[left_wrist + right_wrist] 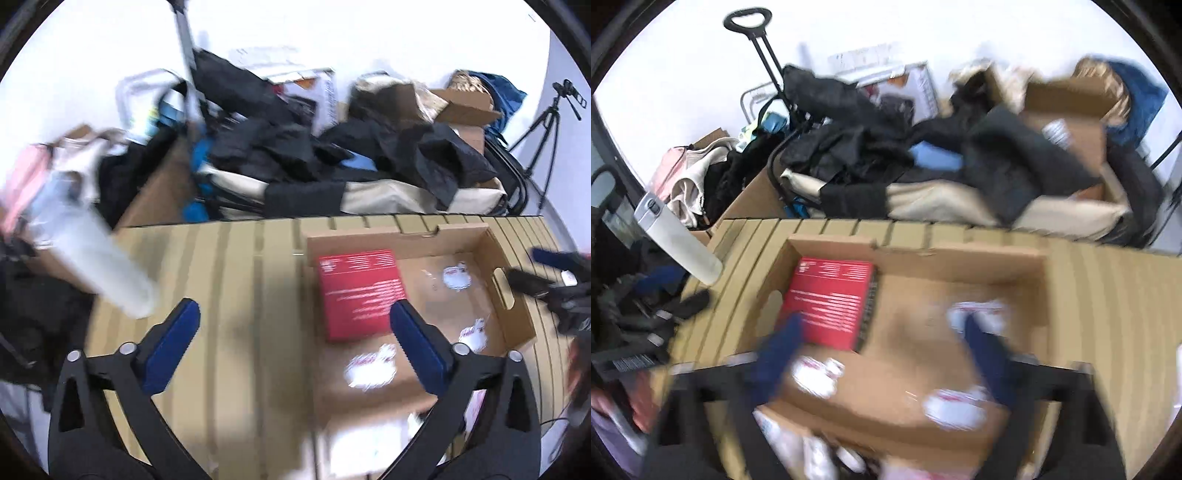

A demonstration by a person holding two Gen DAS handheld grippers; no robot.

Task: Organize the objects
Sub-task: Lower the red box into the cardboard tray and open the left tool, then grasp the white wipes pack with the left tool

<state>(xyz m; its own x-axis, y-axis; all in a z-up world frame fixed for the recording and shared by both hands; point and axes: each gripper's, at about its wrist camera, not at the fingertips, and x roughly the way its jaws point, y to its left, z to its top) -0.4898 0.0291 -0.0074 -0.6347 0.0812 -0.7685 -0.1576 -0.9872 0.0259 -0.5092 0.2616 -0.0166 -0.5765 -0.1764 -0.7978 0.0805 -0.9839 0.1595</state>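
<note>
Both views are motion-blurred. The left gripper (295,321) stands released, nothing between its blue pads; the right gripper (882,332) is likewise spread and empty. The flat red rectangular box (360,293) lies in the left part of the shallow open cardboard tray (465,232) on the slatted tan worktop (221,258). It sits ahead and right of the left gripper, just ahead and left of the right gripper, which seems nearer. Its long axis runs away from both cameras, printed face up.
</note>
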